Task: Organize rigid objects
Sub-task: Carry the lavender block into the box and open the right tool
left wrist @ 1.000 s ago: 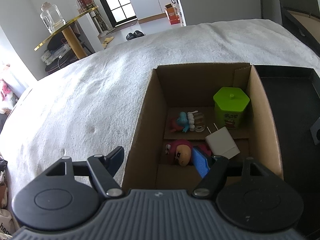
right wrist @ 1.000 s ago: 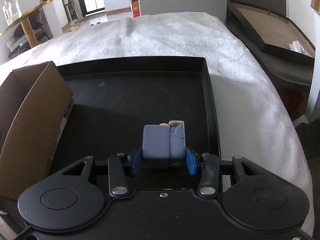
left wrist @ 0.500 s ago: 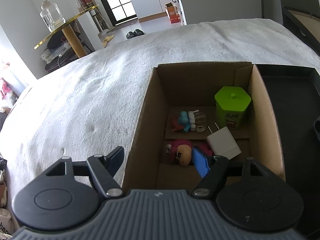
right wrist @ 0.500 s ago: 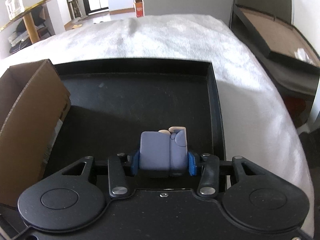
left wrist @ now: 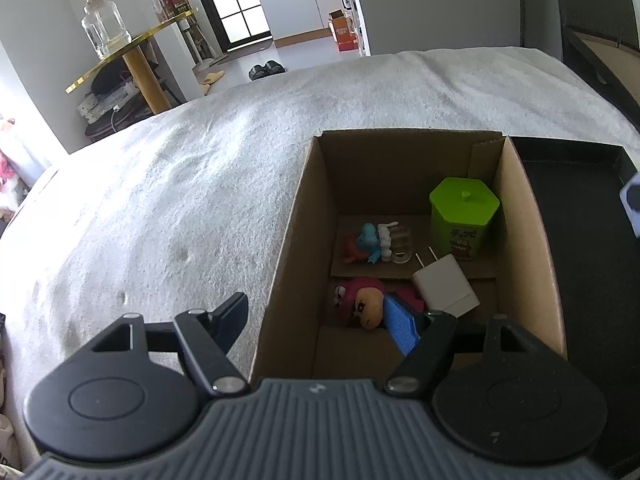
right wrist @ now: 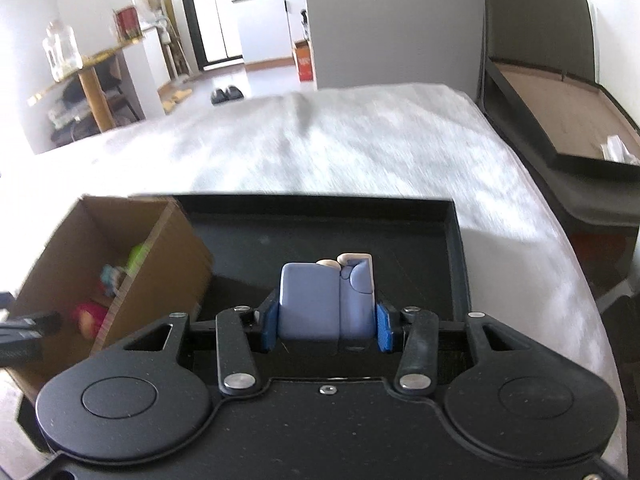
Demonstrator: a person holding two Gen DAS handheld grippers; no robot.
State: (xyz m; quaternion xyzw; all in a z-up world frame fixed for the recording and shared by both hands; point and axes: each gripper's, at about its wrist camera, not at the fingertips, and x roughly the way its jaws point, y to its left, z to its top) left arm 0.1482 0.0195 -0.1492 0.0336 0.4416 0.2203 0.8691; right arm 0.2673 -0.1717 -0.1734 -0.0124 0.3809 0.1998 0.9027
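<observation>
Over the white fleecy bed (right wrist: 360, 152), the right gripper (right wrist: 326, 326), fingers clamped on a lilac-blue blocky figurine (right wrist: 320, 304), should clear the brown cardboard box (right wrist: 160, 256) wall before releasing, while the left gripper (left wrist: 320, 316) with fingers apart straddles its near wall.

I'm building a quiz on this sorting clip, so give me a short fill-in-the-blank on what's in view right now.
1. The right gripper is shut on a ____-coloured toy block.
2. The green hexagonal container stands inside the ____ box.
3. The left gripper is ____, with one finger outside the box wall and one inside.
4. Under the right gripper lies a ____ tray.

Missing words: blue; cardboard; open; black
</observation>
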